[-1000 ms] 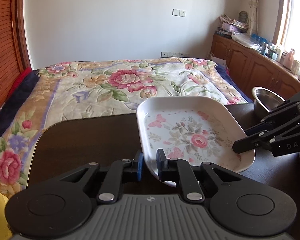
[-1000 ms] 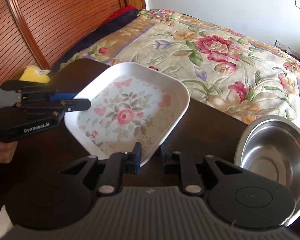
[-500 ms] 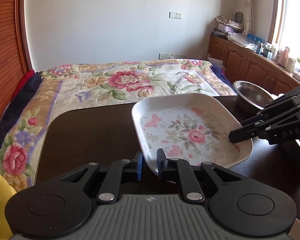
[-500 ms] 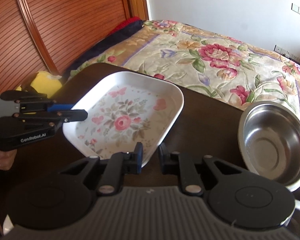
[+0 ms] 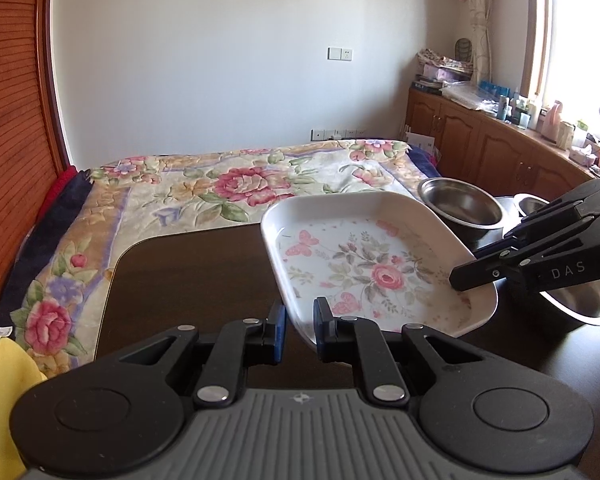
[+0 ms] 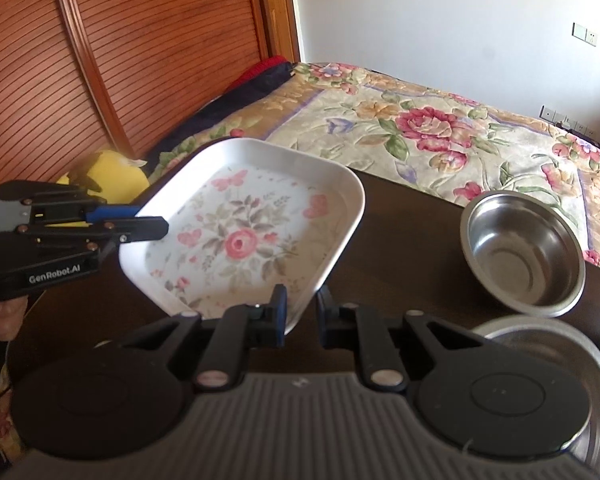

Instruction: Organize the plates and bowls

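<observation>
A white square plate (image 5: pixel 372 264) with a pink flower print hangs tilted above the dark table (image 5: pixel 188 272). My left gripper (image 5: pixel 300 320) is shut on its near left rim. My right gripper (image 6: pixel 302 312) is shut on the opposite rim, and its tip shows in the left wrist view as the right gripper (image 5: pixel 472 276). The left gripper (image 6: pixel 140 224) shows clamped on the plate's far edge (image 6: pixel 244 240). A steel bowl (image 6: pixel 524 256) stands on the table to the right, the same steel bowl (image 5: pixel 460 204) showing behind the plate.
More steel bowls (image 6: pixel 540 360) lie at the near right, partly hidden by the gripper body. A bed with a floral cover (image 5: pixel 236 188) runs along the table's far edge. A yellow object (image 6: pixel 104 168) sits at the left. Wooden cabinets (image 5: pixel 492 148) line the right wall.
Both grippers, still clamped on the plate, have risen and drawn back from the table. The steel bowl now lies farther off, and more steel bowls have come into view at the right.
</observation>
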Available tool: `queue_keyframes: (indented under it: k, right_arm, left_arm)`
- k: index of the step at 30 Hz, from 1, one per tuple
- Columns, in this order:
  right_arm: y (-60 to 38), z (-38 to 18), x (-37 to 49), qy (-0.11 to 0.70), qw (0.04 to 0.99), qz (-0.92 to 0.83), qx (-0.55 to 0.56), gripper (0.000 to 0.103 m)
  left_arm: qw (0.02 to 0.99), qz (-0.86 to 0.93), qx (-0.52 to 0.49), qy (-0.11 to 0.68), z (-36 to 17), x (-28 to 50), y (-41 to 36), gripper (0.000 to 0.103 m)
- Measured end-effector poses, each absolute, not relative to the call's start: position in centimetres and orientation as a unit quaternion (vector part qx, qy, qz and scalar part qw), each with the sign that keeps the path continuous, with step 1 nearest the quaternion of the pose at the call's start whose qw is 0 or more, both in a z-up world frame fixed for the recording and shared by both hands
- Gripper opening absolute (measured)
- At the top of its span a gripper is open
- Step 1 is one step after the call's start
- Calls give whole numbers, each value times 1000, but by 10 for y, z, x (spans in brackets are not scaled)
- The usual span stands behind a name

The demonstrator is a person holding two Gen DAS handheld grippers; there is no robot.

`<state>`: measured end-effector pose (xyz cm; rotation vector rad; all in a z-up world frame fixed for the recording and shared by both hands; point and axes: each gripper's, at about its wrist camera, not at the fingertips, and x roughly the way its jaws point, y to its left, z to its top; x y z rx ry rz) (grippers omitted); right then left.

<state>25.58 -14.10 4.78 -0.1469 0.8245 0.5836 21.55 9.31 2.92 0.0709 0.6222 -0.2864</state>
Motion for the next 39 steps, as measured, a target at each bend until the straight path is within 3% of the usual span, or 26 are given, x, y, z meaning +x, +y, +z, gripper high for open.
queue_keyframes:
  k: [39]
  right_arm:
    - [-152,56,145,373,877,295,-72,17]
  left_arm:
    - [947,-148,37,283,32,87,92,16]
